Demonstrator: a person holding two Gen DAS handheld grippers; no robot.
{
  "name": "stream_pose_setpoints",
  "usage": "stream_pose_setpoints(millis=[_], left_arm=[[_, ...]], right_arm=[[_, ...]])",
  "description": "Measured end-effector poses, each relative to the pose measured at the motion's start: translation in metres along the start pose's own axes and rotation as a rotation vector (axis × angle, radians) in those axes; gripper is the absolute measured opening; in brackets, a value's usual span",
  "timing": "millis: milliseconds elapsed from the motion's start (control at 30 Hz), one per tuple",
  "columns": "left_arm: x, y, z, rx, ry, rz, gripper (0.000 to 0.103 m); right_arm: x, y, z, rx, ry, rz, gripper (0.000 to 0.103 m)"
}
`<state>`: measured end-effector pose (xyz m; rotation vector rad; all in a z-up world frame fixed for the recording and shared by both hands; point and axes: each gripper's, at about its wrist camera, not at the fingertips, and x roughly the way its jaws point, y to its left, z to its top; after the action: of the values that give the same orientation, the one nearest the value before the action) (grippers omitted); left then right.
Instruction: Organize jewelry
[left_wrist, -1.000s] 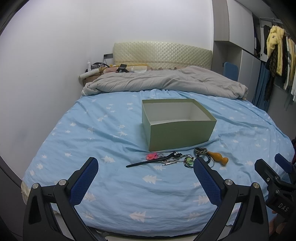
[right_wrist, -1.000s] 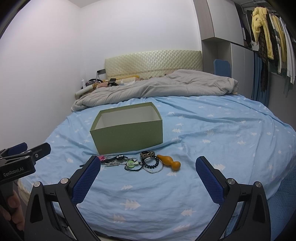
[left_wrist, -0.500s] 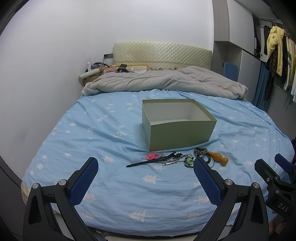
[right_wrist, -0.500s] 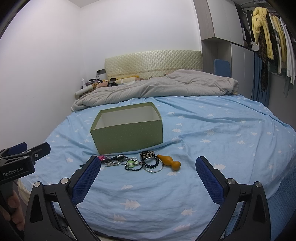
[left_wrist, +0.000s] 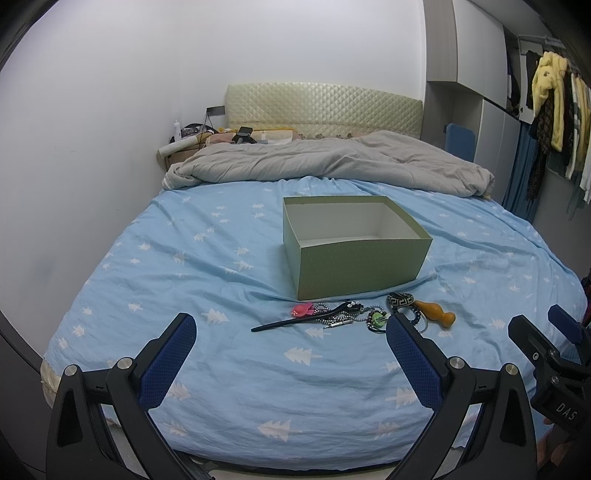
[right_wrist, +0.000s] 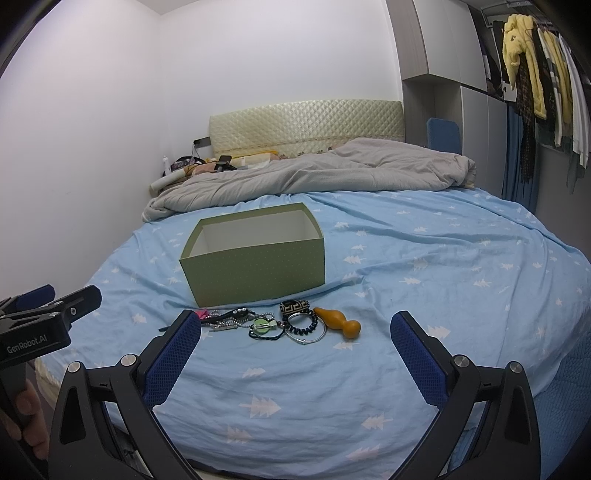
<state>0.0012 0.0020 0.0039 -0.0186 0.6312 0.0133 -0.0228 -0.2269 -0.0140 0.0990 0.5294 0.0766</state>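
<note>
1. On the light-blue bedsheet w/ white tree print (left_wrist: 229, 373), an open-topped pale-green cardboard box (left_wrist: 354, 264) stood mid-bed; what showed of its white inside looked empty.
2. Just in front of the box lay a row of jewelry: pink flower clip (left_wrist: 303, 310), long black hair stick (left_wrist: 295, 320), silver bead chain (left_wrist: 341, 322), green pendant on dark cord (right_wrist: 264, 325), black-and-cream patterned bangle (right_wrist: 294, 306), black coil band inside a thin silver hoop (right_wrist: 304, 326), and an amber gourd-shaped wooden piece (right_wrist: 339, 321). Several overlapped or touched.
3. Left gripper (left_wrist: 291, 354) hung low at the near edge of the bed, blue-padded jaws spread wide, nothing btwn them.
4. Right gripper (right_wrist: 295, 352) was likewise wide apart and empty, hovering short of the pile.
5. Step in hand, by my read: the very start, no item boxed yet, approach pending.
6. Next move prob. calls for dropping one gripper onto an outer piece; the gourd piece sits at the right end, apart enough for a clean pinch, then lift over the box rim. The chain and cords may drag neighbours along.
</note>
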Motion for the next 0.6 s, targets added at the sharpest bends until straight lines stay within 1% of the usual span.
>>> stream_pose_setpoints(millis=[600], left_arm=[[0.0007,-0.0054,-0.0041,0.006,0.005,-0.005,0.103]], right_arm=[[0.0025,-0.0001,-0.0018,0.002,0.006,-0.003,0.103]])
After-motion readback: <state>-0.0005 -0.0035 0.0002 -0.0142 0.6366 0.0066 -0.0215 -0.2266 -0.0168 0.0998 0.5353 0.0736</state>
